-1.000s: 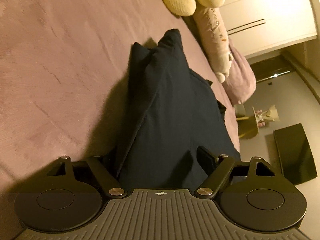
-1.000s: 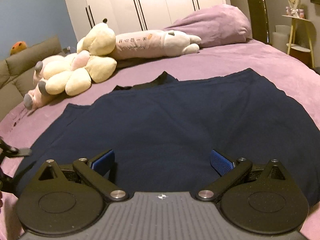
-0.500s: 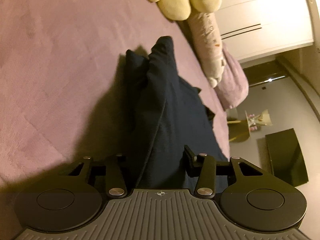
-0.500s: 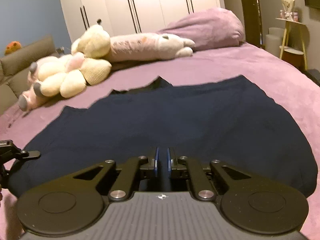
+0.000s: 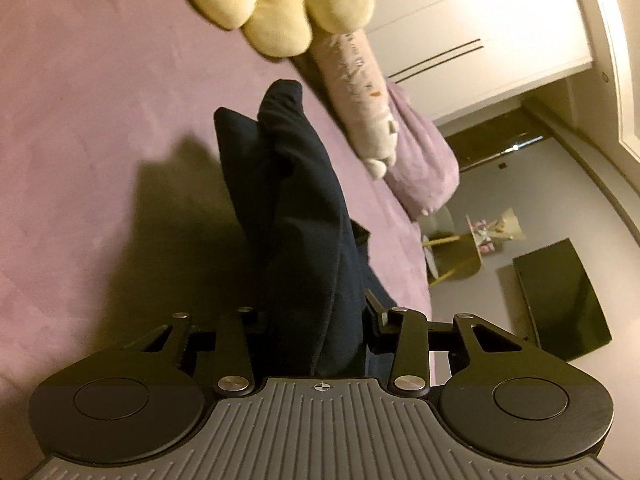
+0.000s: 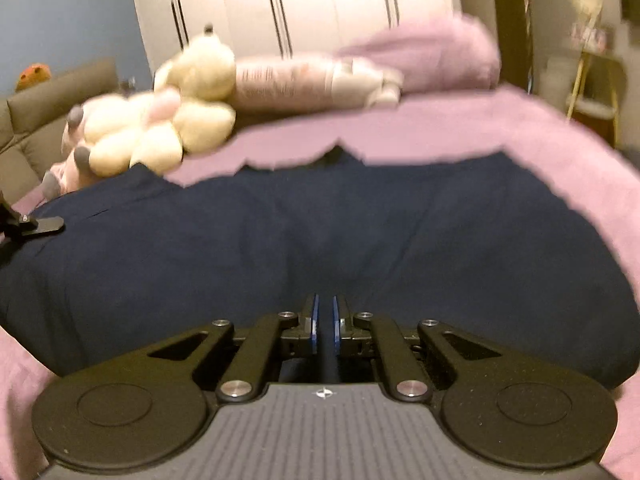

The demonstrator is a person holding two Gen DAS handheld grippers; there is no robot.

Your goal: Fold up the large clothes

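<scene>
navy garment (image 6: 320,232) | left claw (image 5: 316,320) closing on raised fold | right claw (image 6: 324,324) pinching hem, tilted down

A purple bed (image 6: 440,128) fills the room; white wardrobe (image 6: 320,4) behind, grey sofa (image 6: 36,120) left, blue wall (image 6: 72,12).
</scene>
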